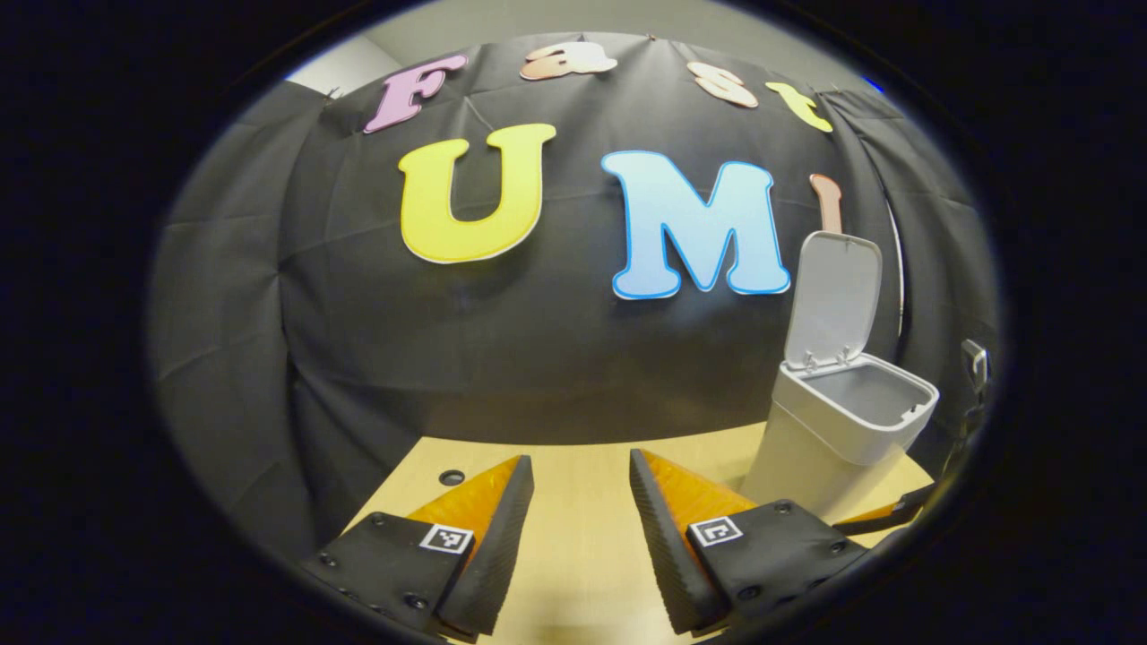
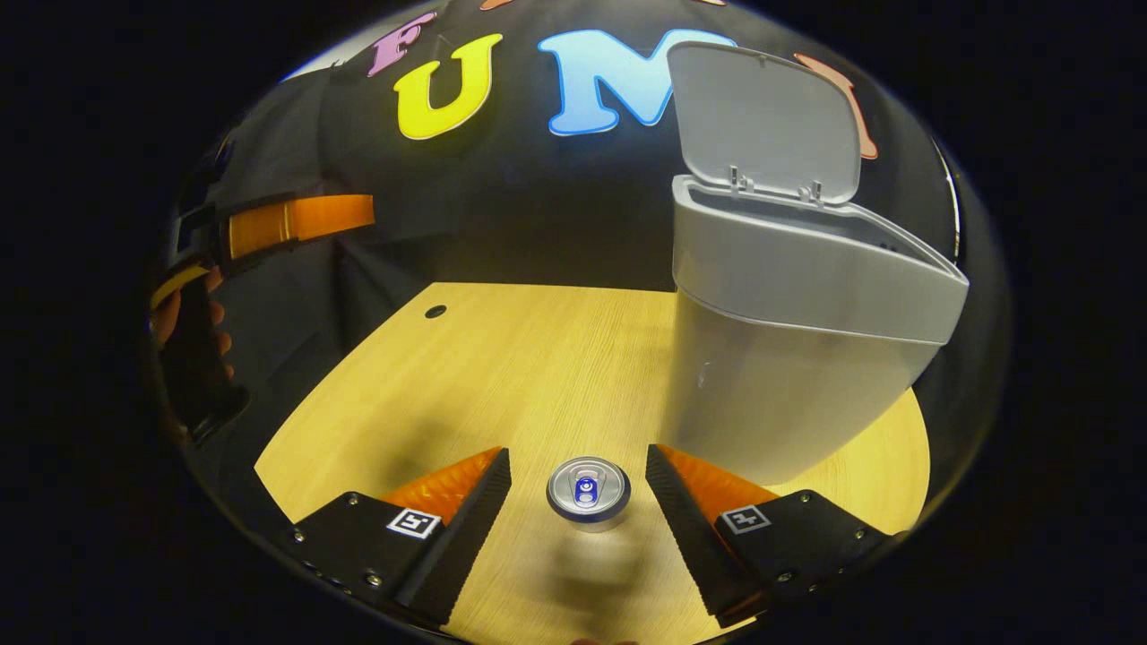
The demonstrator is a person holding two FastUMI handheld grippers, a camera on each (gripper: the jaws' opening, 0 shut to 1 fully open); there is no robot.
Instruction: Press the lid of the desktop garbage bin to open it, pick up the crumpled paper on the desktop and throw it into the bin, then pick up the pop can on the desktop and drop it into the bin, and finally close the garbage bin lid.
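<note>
The white desktop bin (image 2: 789,358) stands on the wooden desk with its lid (image 2: 762,121) tipped up and back. A pop can (image 2: 588,491) stands upright just in front of the bin's lower left. My right gripper (image 2: 578,488) is open, one finger on each side of the can with gaps left. In the left gripper view the bin (image 1: 842,430) sits to the right, lid (image 1: 833,300) raised, inside hidden. My left gripper (image 1: 581,484) hangs open over bare desk, nothing between its fingers. In the right gripper view it (image 2: 296,219) is at far left in a hand.
The wooden desk (image 2: 502,358) has a small round hole (image 2: 435,312) near its far left corner. The black booth wall closes off the back and left. The right gripper's edge (image 1: 896,511) shows beside the bin's base in the left gripper view.
</note>
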